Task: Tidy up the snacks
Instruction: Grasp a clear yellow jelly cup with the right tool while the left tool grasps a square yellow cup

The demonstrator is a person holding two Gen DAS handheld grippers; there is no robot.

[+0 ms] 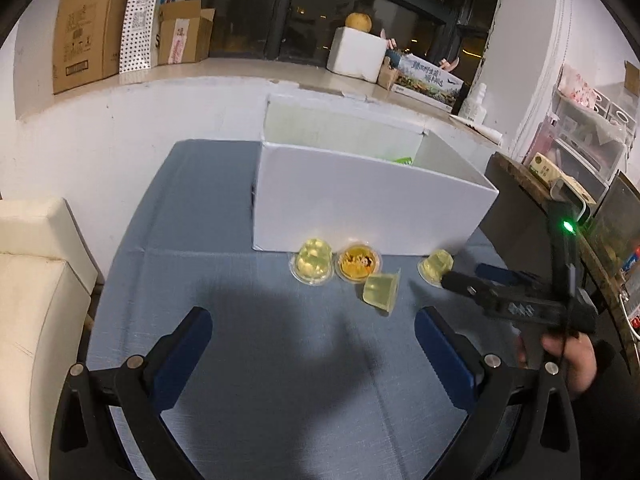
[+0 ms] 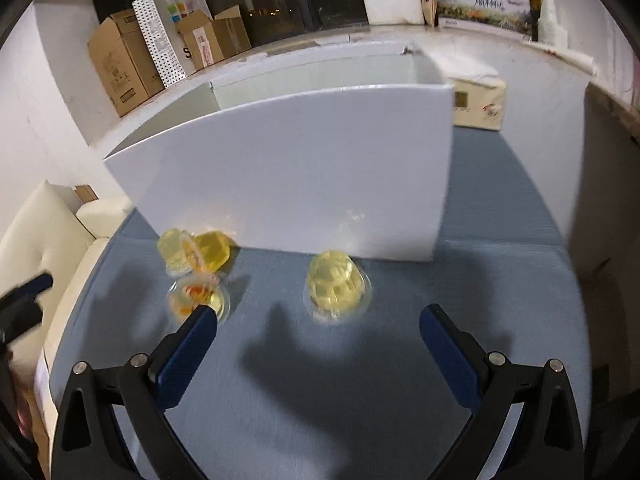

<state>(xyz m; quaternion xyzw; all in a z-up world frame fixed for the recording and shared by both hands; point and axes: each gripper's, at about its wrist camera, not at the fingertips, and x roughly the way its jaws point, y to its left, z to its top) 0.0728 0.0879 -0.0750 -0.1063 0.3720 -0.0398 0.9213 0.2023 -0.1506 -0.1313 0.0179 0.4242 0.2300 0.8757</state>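
Note:
Several yellow jelly cups lie on the blue tablecloth in front of a white open box. In the left wrist view they are one upturned cup, one with an orange printed lid, one on its side and one to the right. My left gripper is open and empty, short of the cups. My right gripper is open and empty, just behind the lone cup; it also shows in the left wrist view. The other cups cluster by its left finger. A green packet shows inside the box.
A cream sofa stands left of the table. A windowsill behind holds cardboard boxes and a white foam box. A beige carton sits right of the white box. A dark shelf stands to the right.

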